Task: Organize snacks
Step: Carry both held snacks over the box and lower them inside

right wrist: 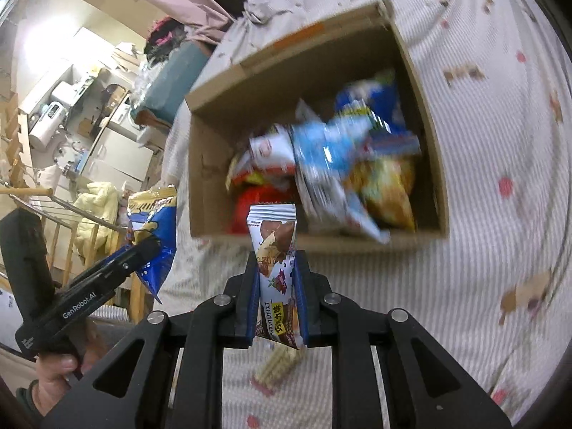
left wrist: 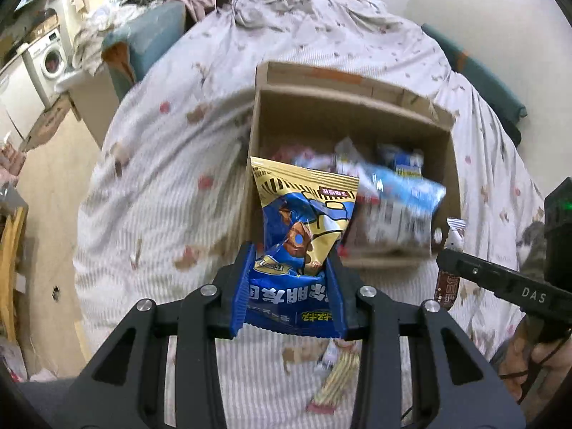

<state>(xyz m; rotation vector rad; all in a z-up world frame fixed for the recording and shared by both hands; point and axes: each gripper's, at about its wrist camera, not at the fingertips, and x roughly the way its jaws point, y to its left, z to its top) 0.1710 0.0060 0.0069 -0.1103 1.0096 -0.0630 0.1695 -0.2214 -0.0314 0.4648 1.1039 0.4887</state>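
My left gripper (left wrist: 290, 250) is shut on a blue and gold snack bag (left wrist: 304, 221), held up over the bed just before the near left corner of an open cardboard box (left wrist: 357, 107). My right gripper (right wrist: 276, 257) is shut on a narrow white and brown chocolate snack packet (right wrist: 273, 246), held in front of the same box (right wrist: 214, 150). Several snack packs lie inside the box, among them a light blue one (right wrist: 329, 150). The left gripper with its blue and gold bag (right wrist: 153, 236) shows at the left of the right wrist view.
The box sits on a bed with a striped, patterned sheet (left wrist: 161, 178). A striped wafer-stick pack (left wrist: 336, 382) lies on the sheet below the grippers. Left of the bed are a washing machine (left wrist: 50, 57), cabinets and a wooden rack (right wrist: 21, 164).
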